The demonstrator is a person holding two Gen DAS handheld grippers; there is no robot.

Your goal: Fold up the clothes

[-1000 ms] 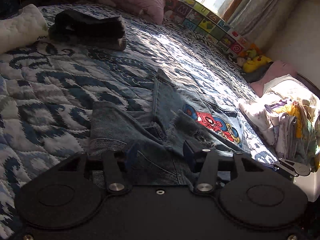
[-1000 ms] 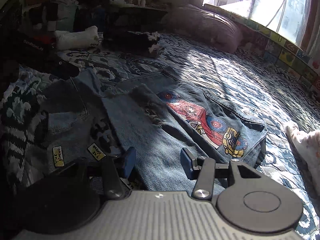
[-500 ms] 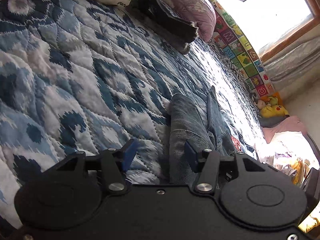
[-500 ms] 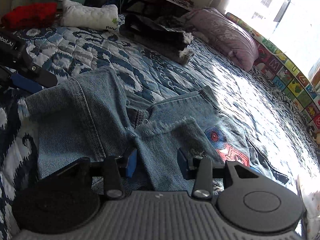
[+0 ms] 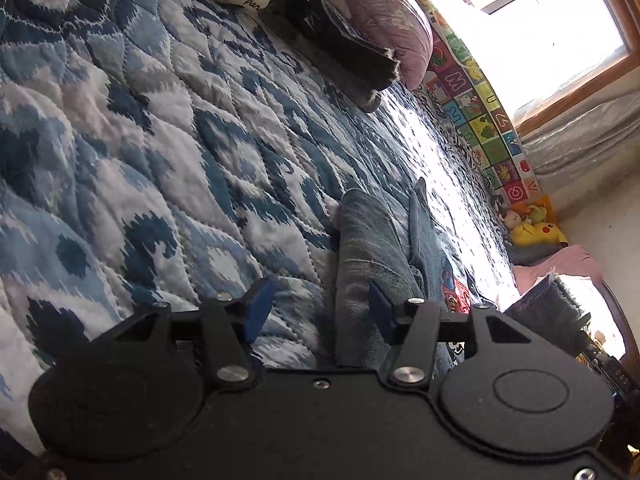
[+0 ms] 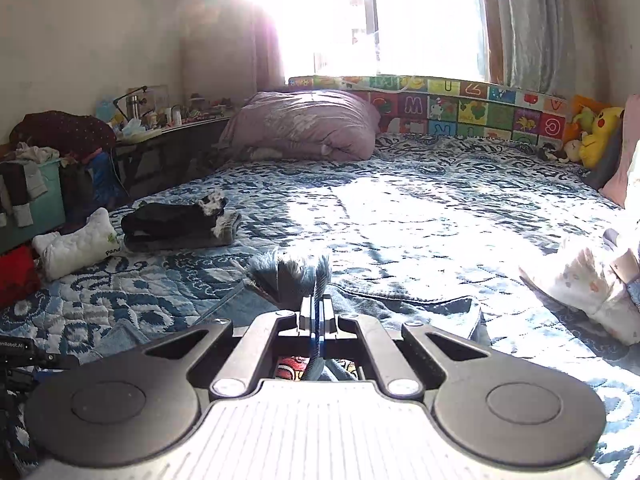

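Observation:
A pair of blue jeans with a red cartoon patch lies on the patterned bed quilt (image 5: pixel 160 160). In the left wrist view the jeans (image 5: pixel 368 248) stretch away from my left gripper (image 5: pixel 318 306), which is open, one denim leg edge lying between its blue fingers. In the right wrist view my right gripper (image 6: pixel 316 320) is shut on the frayed hem of the jeans (image 6: pixel 292 276), which sticks up past the fingertips. More denim (image 6: pixel 400 304) spreads flat just beyond it.
A folded dark garment (image 6: pixel 180 224) and a white roll (image 6: pixel 76 244) lie at the left of the bed. A purple duvet (image 6: pixel 304 128) sits by the window. A pale clothes pile (image 6: pixel 588 284) is at the right, plush toys (image 6: pixel 600 132) in the far corner.
My right gripper closed on the frayed jeans hem and tipped up level with the bed. My left gripper stayed open beside the denim leg, shifting only slightly.

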